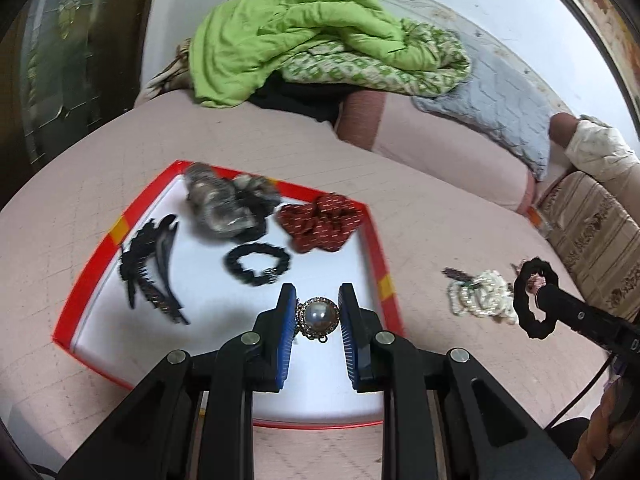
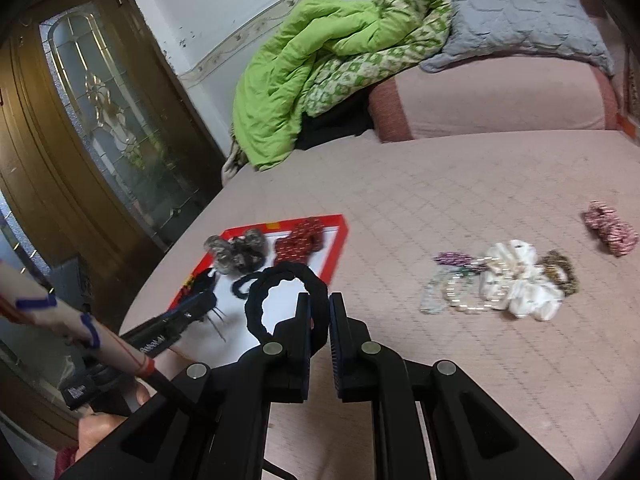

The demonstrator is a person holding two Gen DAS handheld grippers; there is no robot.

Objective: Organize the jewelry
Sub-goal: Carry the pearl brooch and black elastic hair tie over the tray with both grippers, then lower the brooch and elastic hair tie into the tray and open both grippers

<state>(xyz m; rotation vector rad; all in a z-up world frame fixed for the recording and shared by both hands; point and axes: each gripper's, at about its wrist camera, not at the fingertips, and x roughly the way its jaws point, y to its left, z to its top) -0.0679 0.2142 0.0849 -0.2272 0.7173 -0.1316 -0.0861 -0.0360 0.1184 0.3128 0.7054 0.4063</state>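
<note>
A red-rimmed white tray (image 1: 100,256) lies on the pink bed and holds a black claw clip (image 1: 150,268), a grey furry scrunchie (image 1: 218,204), a red scrunchie (image 1: 320,222) and a small black hair tie (image 1: 256,264). My left gripper (image 1: 318,320) is over the tray's near right part, its blue pads on either side of a pearl brooch (image 1: 319,318). My right gripper (image 2: 320,320) is shut on a black scrunchie (image 2: 276,296), held above the bed beside the tray (image 2: 336,248); the scrunchie also shows in the left wrist view (image 1: 536,300).
A loose pile of pearl bracelets and a white scrunchie (image 2: 516,280) lies on the bed to the right, with a pink patterned scrunchie (image 2: 610,228) farther right. A green quilt (image 2: 316,60) and grey pillow (image 2: 516,12) are at the back. A wooden door (image 2: 88,120) stands left.
</note>
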